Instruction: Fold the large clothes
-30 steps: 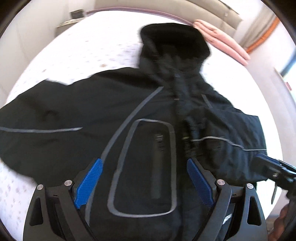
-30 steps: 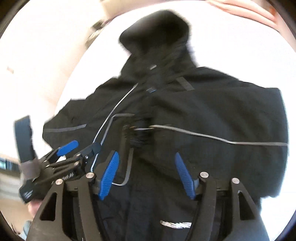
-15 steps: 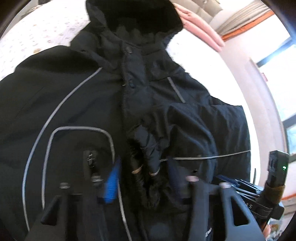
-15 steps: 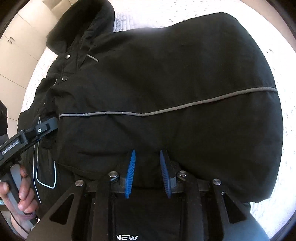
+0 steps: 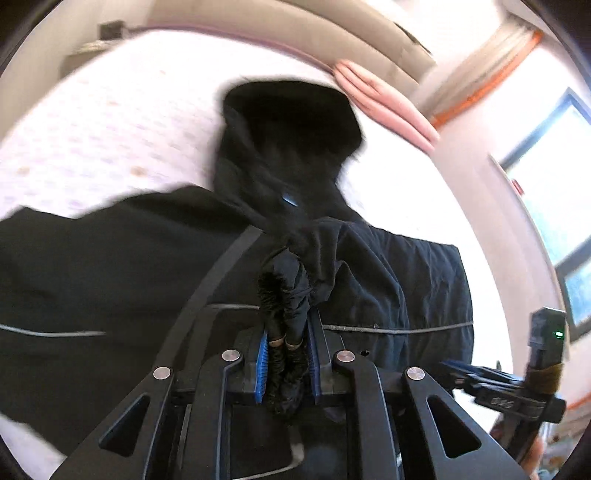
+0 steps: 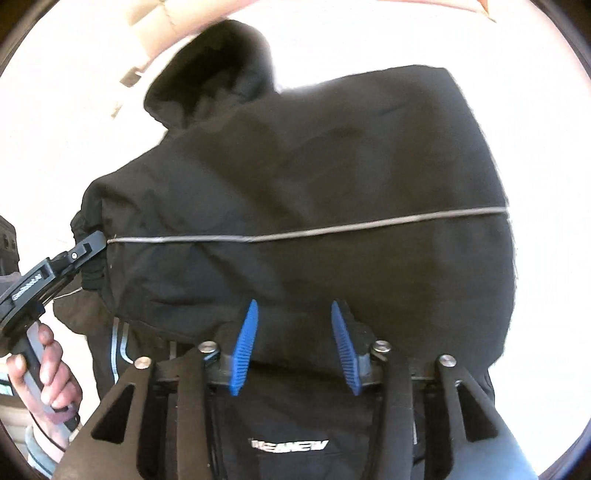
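On the bed [image 5: 92, 122] lies the jacket [image 6: 314, 177]; left gripper [image 5: 286, 363] has just pinched its cuff, right gripper [image 6: 295, 347] reopening above the folded sleeve. Draw the cuff across flat, keeping tension.

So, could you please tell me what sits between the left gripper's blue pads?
A bunched black jacket cuff, clamped by the left gripper, seen in the left wrist view.

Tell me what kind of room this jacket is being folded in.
Most likely a bedroom. The black jacket lies on a bed with a pale patterned sheet, a padded headboard runs behind it, and pink pillows sit near a curtained window.
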`<state>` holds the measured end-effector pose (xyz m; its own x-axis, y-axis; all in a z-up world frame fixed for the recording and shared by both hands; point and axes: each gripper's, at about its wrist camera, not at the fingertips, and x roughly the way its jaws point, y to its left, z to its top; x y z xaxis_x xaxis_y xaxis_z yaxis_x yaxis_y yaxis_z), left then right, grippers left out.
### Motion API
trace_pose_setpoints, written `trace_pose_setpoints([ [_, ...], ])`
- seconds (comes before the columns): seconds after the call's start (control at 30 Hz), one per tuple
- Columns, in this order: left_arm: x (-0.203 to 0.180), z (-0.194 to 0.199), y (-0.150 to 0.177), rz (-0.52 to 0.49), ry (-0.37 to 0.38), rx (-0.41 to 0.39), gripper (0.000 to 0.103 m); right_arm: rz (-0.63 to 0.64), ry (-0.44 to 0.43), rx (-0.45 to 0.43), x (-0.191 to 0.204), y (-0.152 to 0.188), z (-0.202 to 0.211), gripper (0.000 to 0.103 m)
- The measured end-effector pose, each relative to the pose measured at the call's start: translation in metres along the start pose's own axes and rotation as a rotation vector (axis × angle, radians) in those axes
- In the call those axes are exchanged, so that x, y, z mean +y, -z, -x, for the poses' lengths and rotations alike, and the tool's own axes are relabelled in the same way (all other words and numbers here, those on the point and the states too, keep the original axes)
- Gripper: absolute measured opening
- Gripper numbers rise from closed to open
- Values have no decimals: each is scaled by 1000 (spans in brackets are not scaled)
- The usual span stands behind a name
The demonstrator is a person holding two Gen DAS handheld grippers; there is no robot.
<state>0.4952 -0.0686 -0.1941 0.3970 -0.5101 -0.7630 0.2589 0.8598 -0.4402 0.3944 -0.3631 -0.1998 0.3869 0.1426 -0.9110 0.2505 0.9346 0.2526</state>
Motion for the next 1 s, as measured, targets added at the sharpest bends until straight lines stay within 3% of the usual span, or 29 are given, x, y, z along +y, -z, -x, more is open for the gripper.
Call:
trace_pose_setpoints([
  [0.1,38,23,0,44,-77,-22,18,30,41,-22,11,-3,5,48],
  [0.17,67,26,6,75,-111,5,18,44,70,-16,17,-4,-3,48],
  [0.3,97,1,27,74,-168,108,21,29,169,37,14,-3,-40,48],
  [0.37,100,-15,36,58,-220,148,28,43,223,101,9,0,-66,48],
  [0.47,95,-12,36,15,-273,132,40,105,301,99,20,2,-84,50],
  [0.53,93,3,29,-15,-333,98,53,114,322,110,24,1,-84,50],
  [0.63,86,38,17,-63,-396,25,54,108,326,123,30,-6,-72,50],
  [0.73,70,59,6,-111,-328,-4,61,149,265,51,58,-13,-47,50],
  [0.8,52,55,3,-130,-186,25,63,169,196,21,82,-16,-40,51],
  [0.87,32,34,12,-148,-91,75,63,171,136,24,96,-18,-44,51],
  [1.0,21,-15,36,-189,-58,166,63,157,97,92,112,-17,-78,51],
])
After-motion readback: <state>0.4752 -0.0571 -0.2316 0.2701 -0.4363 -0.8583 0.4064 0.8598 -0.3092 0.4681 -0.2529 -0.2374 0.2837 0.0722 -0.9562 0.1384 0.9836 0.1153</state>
